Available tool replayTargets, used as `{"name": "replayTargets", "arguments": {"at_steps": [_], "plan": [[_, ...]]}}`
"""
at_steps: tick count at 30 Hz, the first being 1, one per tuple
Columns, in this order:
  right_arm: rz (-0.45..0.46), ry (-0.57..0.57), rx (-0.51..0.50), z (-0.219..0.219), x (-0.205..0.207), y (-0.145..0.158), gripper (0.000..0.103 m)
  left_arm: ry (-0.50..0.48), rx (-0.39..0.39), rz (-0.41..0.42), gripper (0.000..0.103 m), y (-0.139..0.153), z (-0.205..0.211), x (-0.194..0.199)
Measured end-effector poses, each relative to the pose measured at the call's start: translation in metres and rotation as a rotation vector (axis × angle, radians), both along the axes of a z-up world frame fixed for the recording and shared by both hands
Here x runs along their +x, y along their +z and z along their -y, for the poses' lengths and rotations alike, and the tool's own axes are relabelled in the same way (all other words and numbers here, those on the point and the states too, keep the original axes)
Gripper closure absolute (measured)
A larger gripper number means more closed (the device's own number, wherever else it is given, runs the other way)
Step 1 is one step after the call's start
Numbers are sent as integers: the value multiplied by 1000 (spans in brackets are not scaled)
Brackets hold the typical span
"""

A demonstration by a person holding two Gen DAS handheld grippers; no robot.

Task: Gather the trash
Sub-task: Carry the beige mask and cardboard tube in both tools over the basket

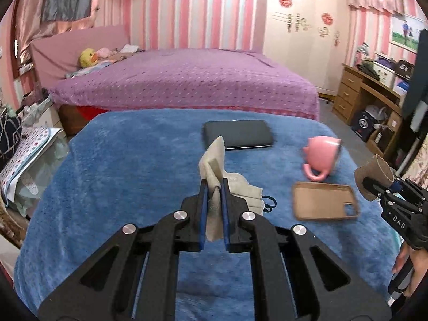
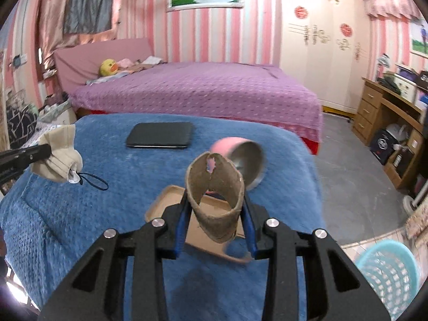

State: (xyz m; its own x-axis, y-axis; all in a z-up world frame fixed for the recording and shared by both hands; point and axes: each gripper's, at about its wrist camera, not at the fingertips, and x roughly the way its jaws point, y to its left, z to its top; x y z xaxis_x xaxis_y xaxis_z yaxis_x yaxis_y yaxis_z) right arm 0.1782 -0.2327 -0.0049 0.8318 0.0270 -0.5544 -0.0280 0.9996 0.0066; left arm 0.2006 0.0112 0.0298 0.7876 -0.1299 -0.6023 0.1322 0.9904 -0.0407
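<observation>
Left claw (image 1: pixel 213 183) pinches a mask (image 1: pixel 227 184); right claw (image 2: pixel 216 200) squeezes a tube (image 2: pixel 216 203). Only its camera shows the basket (image 2: pixel 388 275).

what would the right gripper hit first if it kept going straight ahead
Probably the tipped-over pink metal mug, which lies right beyond the torn cardboard tube held in the right gripper; depth is uncertain.

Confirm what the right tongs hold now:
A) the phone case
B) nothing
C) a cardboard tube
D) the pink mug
C: the right tongs are shut on the torn cardboard tube, lifted above the phone case, while the pink mug lies on the blue blanket.
</observation>
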Motion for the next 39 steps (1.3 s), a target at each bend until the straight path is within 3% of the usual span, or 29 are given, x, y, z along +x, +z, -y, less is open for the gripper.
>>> {"name": "replayTargets", "arguments": {"at_steps": [10, 27, 39], "plan": [[20, -128, -3, 76, -57, 4, 68, -65, 5, 15, 95, 1, 68, -34], [27, -288, 6, 179, -101, -6, 68, -119, 51, 66, 95, -7, 141, -63], [12, -381, 16, 246, -127, -20, 68, -209, 13, 67, 95, -10, 213, -81]]}}
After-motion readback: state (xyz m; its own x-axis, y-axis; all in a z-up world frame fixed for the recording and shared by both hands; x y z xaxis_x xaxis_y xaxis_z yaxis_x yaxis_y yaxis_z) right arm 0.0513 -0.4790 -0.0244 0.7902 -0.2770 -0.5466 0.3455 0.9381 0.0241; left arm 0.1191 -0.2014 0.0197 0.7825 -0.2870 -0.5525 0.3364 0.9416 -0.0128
